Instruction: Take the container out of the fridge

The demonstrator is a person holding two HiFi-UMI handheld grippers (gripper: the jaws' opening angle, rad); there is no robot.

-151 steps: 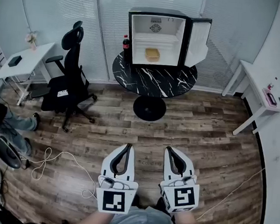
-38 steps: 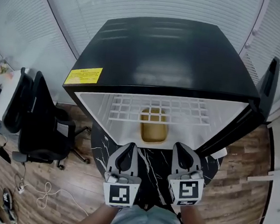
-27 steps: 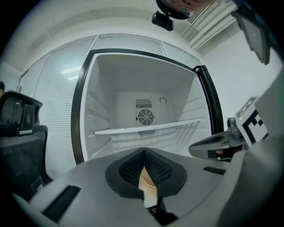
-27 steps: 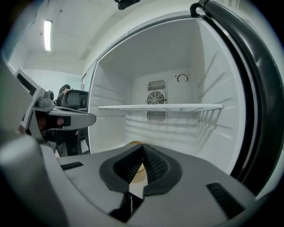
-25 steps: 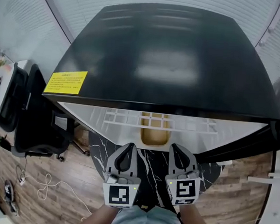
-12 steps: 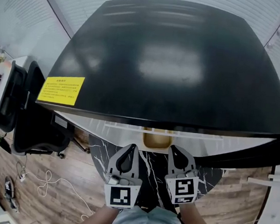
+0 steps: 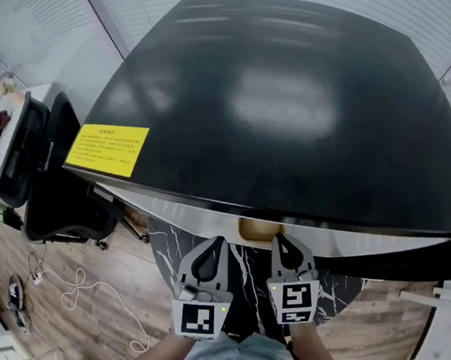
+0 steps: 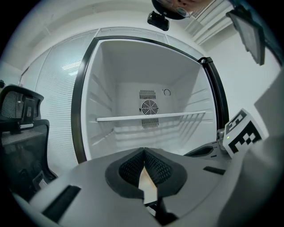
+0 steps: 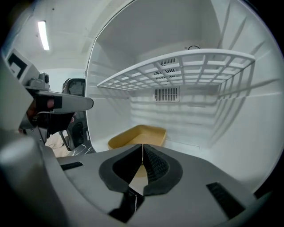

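My left tool [image 8: 144,150] and right tool [image 9: 142,145], both clenched shut on nothing, hover side by side above the black marble table [image 7: 242,272] at the open fridge [image 7: 279,102], whose floor carries the yellow container [image 9: 137,135] beneath the wire shelf [image 9: 177,66], just ahead of my right tool, untouched.

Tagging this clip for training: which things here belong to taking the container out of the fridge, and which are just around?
Belongs to the job: yellow container; fridge; left tongs and right tongs, both shut and empty.
Just around: office chair; marble table; wire shelf.
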